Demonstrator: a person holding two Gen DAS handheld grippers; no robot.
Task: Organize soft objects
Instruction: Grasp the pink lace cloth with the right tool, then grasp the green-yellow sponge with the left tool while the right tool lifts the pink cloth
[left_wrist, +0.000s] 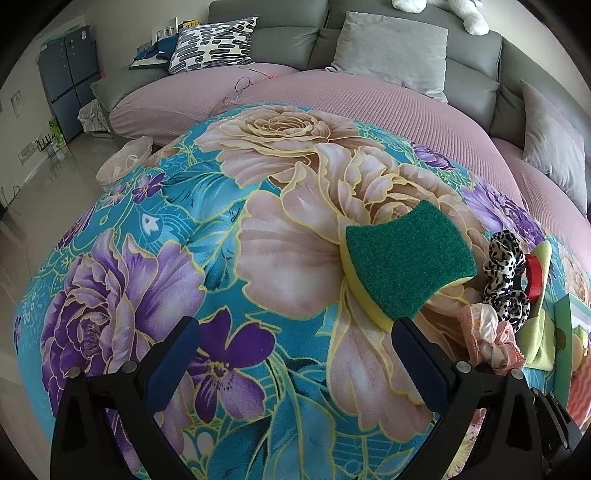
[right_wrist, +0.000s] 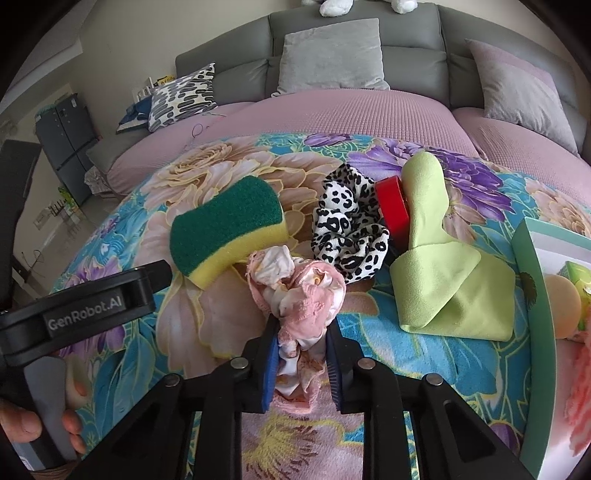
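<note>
On the floral blanket (left_wrist: 258, 240) lies a green and yellow sponge (left_wrist: 406, 266), also in the right wrist view (right_wrist: 229, 229). My left gripper (left_wrist: 295, 332) is open and empty, just before the sponge. My right gripper (right_wrist: 301, 347) is shut on a pink and white scrunchie (right_wrist: 299, 291), which also shows in the left wrist view (left_wrist: 487, 339). Beyond it lie a leopard-print scrunchie (right_wrist: 351, 229), a red tape roll (right_wrist: 393, 210) and a lime green cloth (right_wrist: 439, 266).
A green box (right_wrist: 535, 332) with soft items inside stands at the right. The left gripper's body (right_wrist: 74, 314) and a hand show at the left. A grey sofa (right_wrist: 351, 44) with pillows and a pink cover (right_wrist: 332, 114) lies behind.
</note>
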